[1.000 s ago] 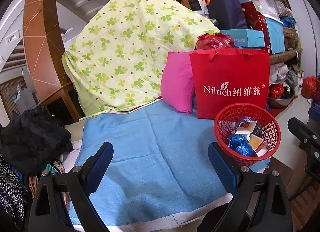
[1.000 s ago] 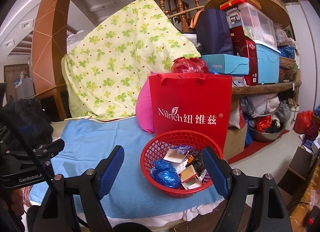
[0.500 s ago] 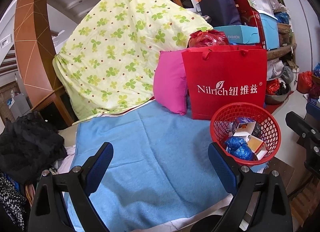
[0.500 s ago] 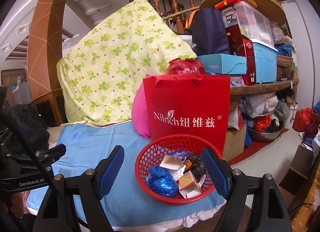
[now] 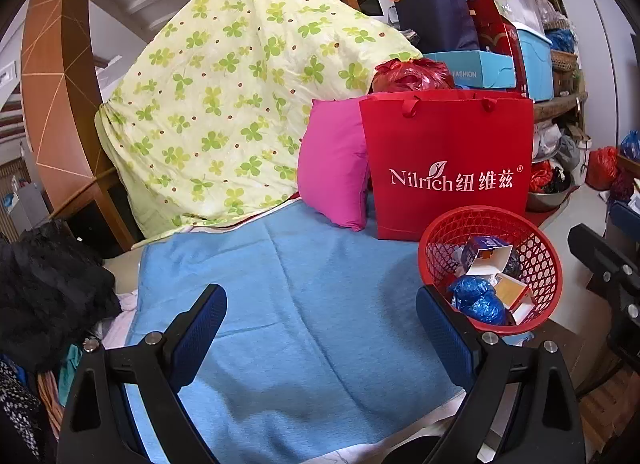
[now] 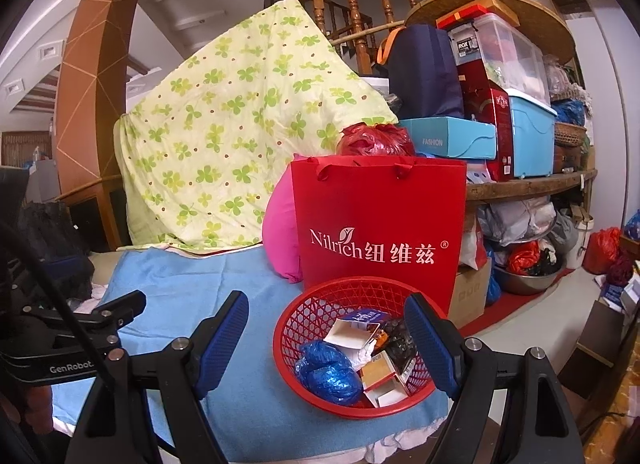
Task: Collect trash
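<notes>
Left wrist view, red basket [image 5: 538, 232] apparently nearer

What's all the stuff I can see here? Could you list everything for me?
blanket: one, light blue, spread in front
basket: one, red mesh, on the blanket's right edge
trash: several pieces inside the basket; crumpled blue plastic, small cartons
paper bag: one, red, upright behind the basket
pillow: one, pink, left of the bag
quilt: one, yellow with green clovers, draped behind
storage boxes: several, blue and clear, on the right shelf
left gripper: black, blue pads, open, empty
right gripper: same, open, empty
</notes>
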`<state>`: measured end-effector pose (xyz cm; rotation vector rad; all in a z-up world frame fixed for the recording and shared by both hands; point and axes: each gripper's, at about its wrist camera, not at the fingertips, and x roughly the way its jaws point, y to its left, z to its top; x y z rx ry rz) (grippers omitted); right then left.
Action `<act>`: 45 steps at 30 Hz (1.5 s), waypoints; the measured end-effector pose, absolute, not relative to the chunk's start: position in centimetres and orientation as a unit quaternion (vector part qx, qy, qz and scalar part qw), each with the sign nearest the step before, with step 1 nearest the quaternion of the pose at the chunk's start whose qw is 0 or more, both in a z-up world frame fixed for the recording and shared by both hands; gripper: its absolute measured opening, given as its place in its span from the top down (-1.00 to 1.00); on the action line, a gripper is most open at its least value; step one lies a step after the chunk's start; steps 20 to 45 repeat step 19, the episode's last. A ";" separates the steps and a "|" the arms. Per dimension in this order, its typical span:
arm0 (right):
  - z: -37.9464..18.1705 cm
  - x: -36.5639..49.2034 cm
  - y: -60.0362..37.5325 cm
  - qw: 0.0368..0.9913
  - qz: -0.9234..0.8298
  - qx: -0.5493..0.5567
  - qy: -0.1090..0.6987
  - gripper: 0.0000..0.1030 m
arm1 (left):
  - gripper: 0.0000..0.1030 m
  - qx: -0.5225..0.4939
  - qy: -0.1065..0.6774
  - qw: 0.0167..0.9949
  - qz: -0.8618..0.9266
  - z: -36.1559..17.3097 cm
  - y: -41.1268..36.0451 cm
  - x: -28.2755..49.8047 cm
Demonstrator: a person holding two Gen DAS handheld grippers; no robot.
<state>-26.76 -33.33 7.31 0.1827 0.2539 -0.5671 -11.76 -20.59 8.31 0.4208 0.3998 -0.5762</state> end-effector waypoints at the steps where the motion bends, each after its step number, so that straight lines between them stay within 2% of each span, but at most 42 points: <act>1: 7.3 -26.7 -33.2 0.948 -0.280 0.087 0.126 -0.61 | -0.86 0.203 0.194 0.917 -0.282 8.3 -20.5 -11.7; 12: 7.7 -25.1 -31.4 0.947 -0.283 0.068 0.133 -0.61 | -0.86 0.179 0.196 0.920 -0.289 8.3 -18.5 -10.4; 19: 8.0 -21.0 -28.9 0.956 -0.254 0.049 0.142 -0.61 | -0.86 0.137 0.214 0.929 -0.270 7.4 -14.4 -6.4; 45: 8.0 -21.0 -28.9 0.956 -0.254 0.049 0.142 -0.61 | -0.86 0.137 0.214 0.929 -0.270 7.4 -14.4 -6.4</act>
